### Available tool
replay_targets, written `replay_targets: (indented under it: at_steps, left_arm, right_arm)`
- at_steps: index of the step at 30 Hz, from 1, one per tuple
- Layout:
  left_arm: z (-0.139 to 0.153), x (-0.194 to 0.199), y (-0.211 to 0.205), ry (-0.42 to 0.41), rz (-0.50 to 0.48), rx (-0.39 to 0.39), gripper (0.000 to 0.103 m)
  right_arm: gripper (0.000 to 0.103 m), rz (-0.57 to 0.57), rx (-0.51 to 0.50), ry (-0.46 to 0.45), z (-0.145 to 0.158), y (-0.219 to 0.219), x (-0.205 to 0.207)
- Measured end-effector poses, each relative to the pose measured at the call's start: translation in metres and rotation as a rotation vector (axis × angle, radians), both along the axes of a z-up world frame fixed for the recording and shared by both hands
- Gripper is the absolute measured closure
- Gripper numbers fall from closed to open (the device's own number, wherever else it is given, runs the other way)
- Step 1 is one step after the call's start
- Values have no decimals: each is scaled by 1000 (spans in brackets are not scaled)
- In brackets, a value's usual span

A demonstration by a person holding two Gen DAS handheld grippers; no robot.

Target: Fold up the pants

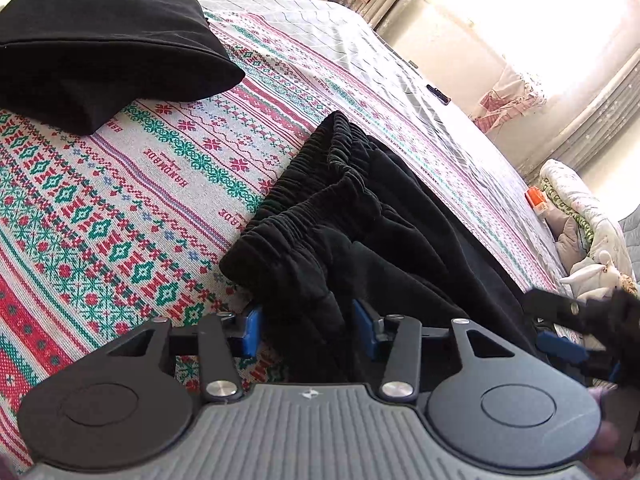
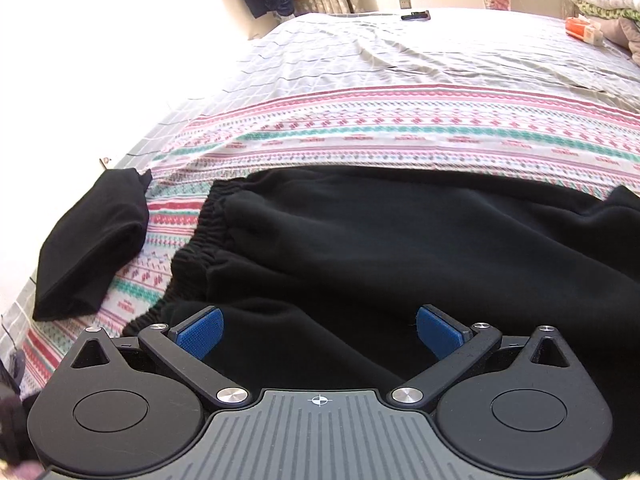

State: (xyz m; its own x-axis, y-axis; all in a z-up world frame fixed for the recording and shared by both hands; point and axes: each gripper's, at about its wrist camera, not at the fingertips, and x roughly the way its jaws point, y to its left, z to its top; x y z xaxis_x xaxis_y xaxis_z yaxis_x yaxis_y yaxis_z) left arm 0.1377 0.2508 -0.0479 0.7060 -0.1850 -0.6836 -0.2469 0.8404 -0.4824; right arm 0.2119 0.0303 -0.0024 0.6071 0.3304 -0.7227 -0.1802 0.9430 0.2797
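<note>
Black pants (image 2: 360,240) sprawled across the patterned bed (image 1: 120,200), waistband at nine o'clock: soft, limp, bulky fleece, best pinched at the elastic band; left hand-held gripper (image 1: 308,330) half-open astride a fold there, right hand-held gripper (image 2: 318,330) spread wide, empty.

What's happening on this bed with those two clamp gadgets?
A person holds a gripper in each hand to fold black pants lying crumpled on a patterned bedspread. The left gripper straddles a fold below the waistband, pads not yet pressing. The right gripper hangs wide open over the pants. A folded black garment lies nearby.
</note>
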Motion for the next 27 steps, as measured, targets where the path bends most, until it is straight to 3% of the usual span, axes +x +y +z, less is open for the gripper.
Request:
replay_targets:
  at_steps: [3,7,9,11,17,19,20,22,27]
  left_arm:
    - [-3,5,5,11,4,2,40]
    - [-5,1,11,0,-10,-18,44]
    - [-5,-1,9,-12,-31,8,46]
    - [-6,-3,9,-24,-50,25,48]
    - [-7,-8,16,-18,-43,-10,53]
    - [-5,-11,15,-10,-43,20,56]
    - [-4,-12,14,-9,-43,32,56]
    - [-3,-15,15,-4,-38,37,57]
    - [3,-28,24,-13,-8,27,59]
  right_arm:
    - [0,12,-9,0,0,31,27]
    - [3,38,-24,3,-3,80,66]
    - [13,63,-39,5,-6,102,80]
    - [15,87,-65,12,-11,125,93]
    - [19,60,-146,26,-27,169,121]
    - [32,45,-215,28,-34,179,124]
    - [48,40,-275,32,-39,185,125]
    - [51,43,-355,18,-45,194,123]
    - [56,54,-441,-36,-40,209,112]
